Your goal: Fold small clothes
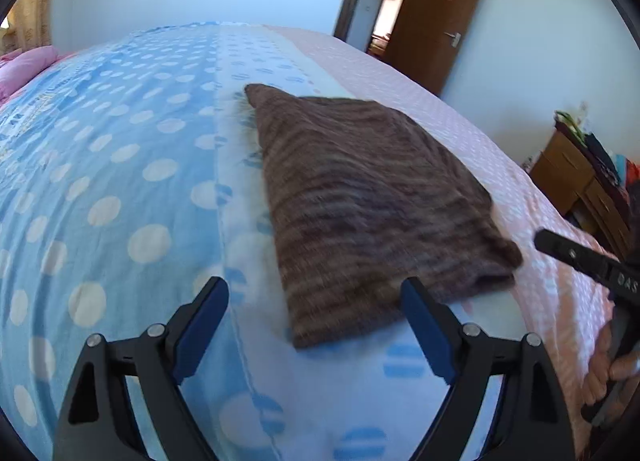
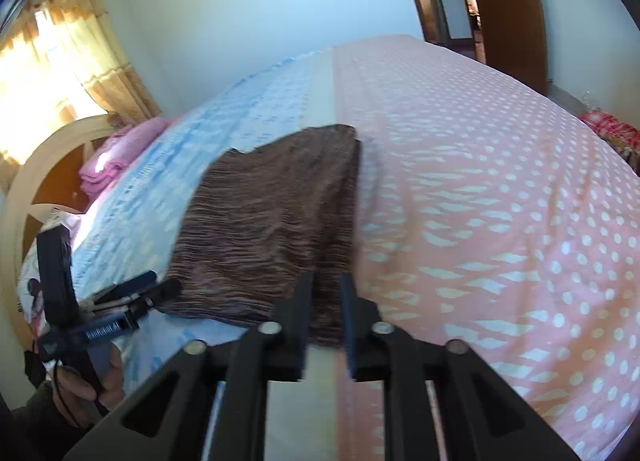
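Observation:
A brown striped knitted garment lies folded flat on the bed; it also shows in the right wrist view. My left gripper is wide open and empty, just above the garment's near edge. My right gripper has its jaws close together with a narrow gap over the garment's near right corner; nothing is visibly pinched. The right gripper's tip shows at the right edge of the left wrist view. The left gripper shows at the left of the right wrist view.
The bed sheet is blue with white dots on the left and pink with white dots on the right. Pink pillows lie by the headboard. A wooden dresser and an open brown door stand beyond the bed.

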`<state>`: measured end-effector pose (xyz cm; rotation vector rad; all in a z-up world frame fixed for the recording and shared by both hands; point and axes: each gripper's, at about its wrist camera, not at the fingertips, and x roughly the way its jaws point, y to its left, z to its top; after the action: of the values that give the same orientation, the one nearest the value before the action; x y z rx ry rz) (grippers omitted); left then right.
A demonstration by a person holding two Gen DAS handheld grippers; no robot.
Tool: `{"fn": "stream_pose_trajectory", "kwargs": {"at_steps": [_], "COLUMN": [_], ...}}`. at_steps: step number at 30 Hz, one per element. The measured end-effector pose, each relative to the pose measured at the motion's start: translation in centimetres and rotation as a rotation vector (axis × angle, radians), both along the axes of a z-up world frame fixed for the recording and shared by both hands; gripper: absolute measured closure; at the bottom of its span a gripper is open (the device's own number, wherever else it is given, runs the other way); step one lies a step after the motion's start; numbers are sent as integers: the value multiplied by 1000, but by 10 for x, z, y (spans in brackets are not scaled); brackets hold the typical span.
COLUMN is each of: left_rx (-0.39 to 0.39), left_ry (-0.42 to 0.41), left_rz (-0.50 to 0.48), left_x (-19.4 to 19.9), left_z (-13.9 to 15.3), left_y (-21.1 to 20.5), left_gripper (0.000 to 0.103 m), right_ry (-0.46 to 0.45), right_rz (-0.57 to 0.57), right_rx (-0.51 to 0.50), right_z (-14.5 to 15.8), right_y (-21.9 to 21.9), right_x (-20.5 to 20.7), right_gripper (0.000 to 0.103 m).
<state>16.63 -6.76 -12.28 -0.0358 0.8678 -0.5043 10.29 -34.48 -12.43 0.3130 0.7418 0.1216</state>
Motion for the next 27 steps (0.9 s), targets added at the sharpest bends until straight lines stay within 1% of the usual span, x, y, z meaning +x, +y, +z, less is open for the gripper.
{"fn": "stream_pose_trajectory", "kwargs": {"at_steps": [2, 3, 5, 7, 8, 9, 10, 11, 12, 13, 14, 15, 16, 17, 18, 19, 20, 21, 22, 24, 25, 26, 27], "left_rx": [29, 36, 75, 160, 194, 207, 184, 123, 63, 8, -41, -91, -131, -145, -131, -114, -99, -87, -85, -81, -68, -46, -45], "left_ry": [5, -1, -19, -54, -76, -96, -92, -67, -46, -22, 7, 40, 63, 69, 59, 46, 37, 31, 33, 43, 42, 29, 13], "left_rz": [-30, -36, -51, -29, -25, -14, 4, 26, 39, 43, 40, 37, 42, 42, 42, 38, 32, 26, 25, 22, 21, 28, 31], "left_x": [-8, -11, -15, -13, -12, -11, -7, -1, 3, 8, 13, 17, 20, 20, 17, 14, 12, 10, 9, 4, 3, 1, -1], "left_z": [-2, -3, -7, -12, -13, -12, -12, -10, -8, -7, -7, -9, -11, -13, -14, -15, -15, -14, -13, -8, -5, 0, 4], "left_y": [-5, -6, -11, -16, -19, -19, -15, -5, 4, 13, 20, 27, 33, 35, 33, 31, 30, 29, 30, 34, 36, 38, 40], "left_gripper": [12, 12, 11, 12, 12, 13, 20, 33, 41, 59, 73, 77, 80, 81, 81, 82, 82, 82, 80, 76, 67, 54, 49], "right_ry": [8, 19, 50, 87, 90, 88, 99, 100, 85, 76, 68, 66, 81, 111, 144, 186, 214, 203, 200, 208, 205, 193, 177], "right_rz": [30, 52, 81, 96, 98, 95, 94, 89, 81, 70, 56, 41, 8, -24, -46, -59, -69, -74, -69, -59, -59, -56, -54], "right_rx": [-24, -42, -73, -130, -153, -162, -132, -77, 24, 98, 178, 229, 246, 211, 176, 176, 217, 220, 158, 109, 96, 85, 70], "right_z": [-2, -6, -14, -25, -27, -25, -23, -21, -17, -17, -16, -18, -23, -29, -37, -50, -54, -50, -46, -42, -39, -35, -30], "right_y": [12, 19, 30, 40, 44, 46, 45, 39, 29, 21, 11, 4, -4, -6, -6, -10, -15, -16, -14, -8, -8, -8, -9], "right_x": [3, 5, 10, 18, 21, 22, 23, 22, 21, 19, 17, 17, 16, 16, 18, 20, 20, 20, 20, 20, 21, 20, 17], "right_gripper": [73, 73, 73, 73, 78, 95, 101, 101, 101, 101, 101, 101, 101, 101, 101, 103, 103, 103, 103, 103, 103, 103, 103]}}
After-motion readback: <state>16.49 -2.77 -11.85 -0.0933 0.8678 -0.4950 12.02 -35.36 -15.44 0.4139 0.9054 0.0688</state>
